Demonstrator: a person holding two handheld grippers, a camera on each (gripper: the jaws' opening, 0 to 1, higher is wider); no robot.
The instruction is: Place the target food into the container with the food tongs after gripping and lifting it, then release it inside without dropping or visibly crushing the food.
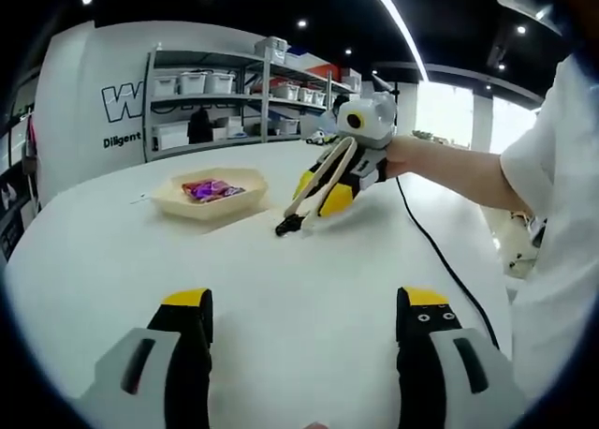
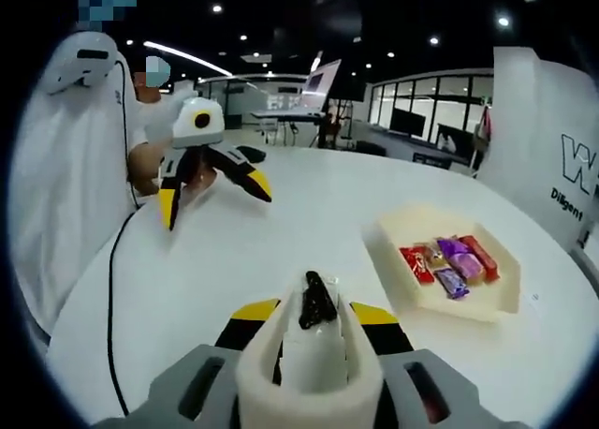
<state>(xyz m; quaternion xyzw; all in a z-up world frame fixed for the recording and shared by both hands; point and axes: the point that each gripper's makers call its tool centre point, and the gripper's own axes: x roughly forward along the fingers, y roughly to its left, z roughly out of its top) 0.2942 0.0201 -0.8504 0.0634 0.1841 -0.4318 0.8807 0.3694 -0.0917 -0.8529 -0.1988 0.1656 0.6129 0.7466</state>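
**Inspector:** State your grippers.

**Operator:** My right gripper [image 1: 323, 193] is clamped on the food tongs [image 1: 314, 190], beige arms with dark tips [image 2: 317, 301], which I judge closed or nearly so with nothing between them. My left gripper [image 1: 304, 340] holds nothing, its jaws spread wide above the white table [image 1: 281, 288].

**Inspector:** Where is the target food?

**Operator:** Wrapped sweets [image 2: 451, 259], red, purple and orange, lie clustered in the shallow beige tray [image 2: 393, 232], which sits on the table ahead and to the right of the tong tips, well apart from them. Which piece is the target, and whether this tray is the source or the container, I cannot tell.

**Inspector:** Handling?

**Operator:** In my judgement they are light, the glossy wrappers slippery and crinkly, the contents possibly soft enough to dent. I would pinch one piece across its short middle with light pressure, starting with an outer piece.

**Inspector:** Obstructions?

**Operator:** The low tray rim, and neighbouring sweets touching one another, which the tips could drag. A black cable [image 1: 440, 256] trails across the table by my right arm, away from the tray. Shelving with bins [image 1: 225, 96] stands far behind.
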